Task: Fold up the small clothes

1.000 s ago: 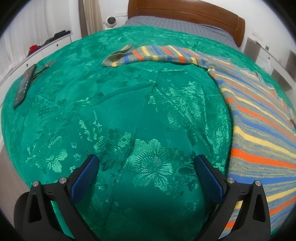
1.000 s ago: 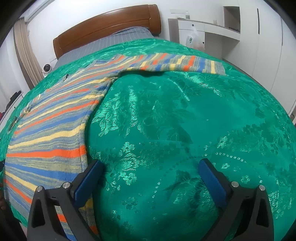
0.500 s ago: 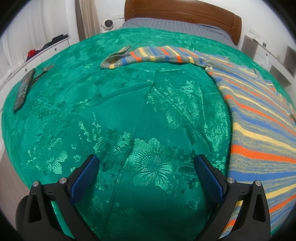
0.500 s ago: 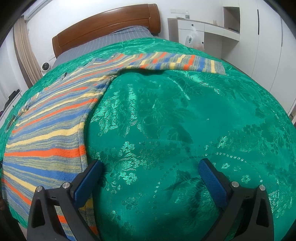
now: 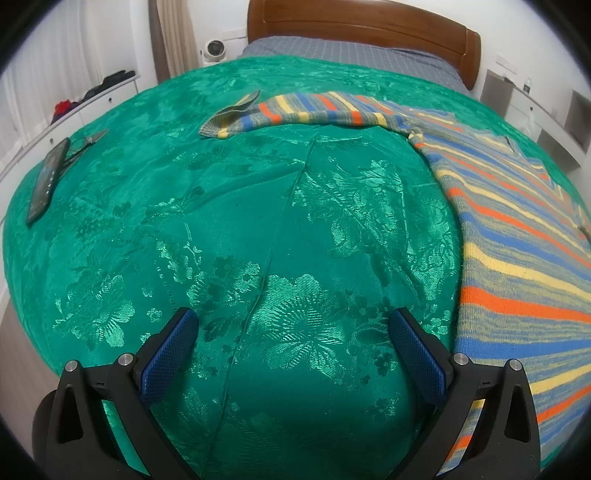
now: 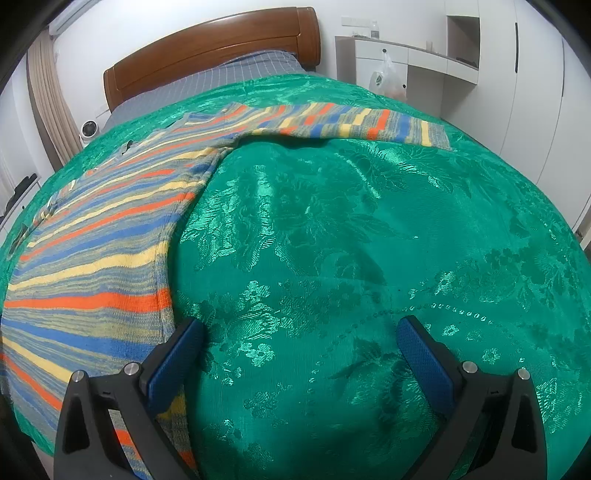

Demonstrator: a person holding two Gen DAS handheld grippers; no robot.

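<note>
A small striped knit sweater [image 5: 517,229], in blue, orange, yellow and grey, lies spread flat on a green brocade bedspread [image 5: 258,221]. Its one sleeve [image 5: 314,110] stretches out to the left in the left wrist view. In the right wrist view the sweater body [image 6: 96,258] lies at the left and the other sleeve [image 6: 351,123] reaches right. My left gripper [image 5: 291,325] is open and empty, over bare bedspread left of the sweater's hem. My right gripper [image 6: 299,332] is open and empty, its left finger [image 6: 173,354] at the sweater's lower edge.
A phone [image 5: 46,181] and scissors [image 5: 88,140] lie at the bed's left edge. A wooden headboard [image 5: 362,33] and grey sheet are at the far end. White cabinets [image 6: 424,70] with a plastic bag [image 6: 386,79] stand at the right, a low shelf [image 5: 74,107] at the left.
The left gripper's view has shifted slightly, lifting back so the headboard and room show more. The right gripper has tilted a little the same way. The sweater has not moved.
</note>
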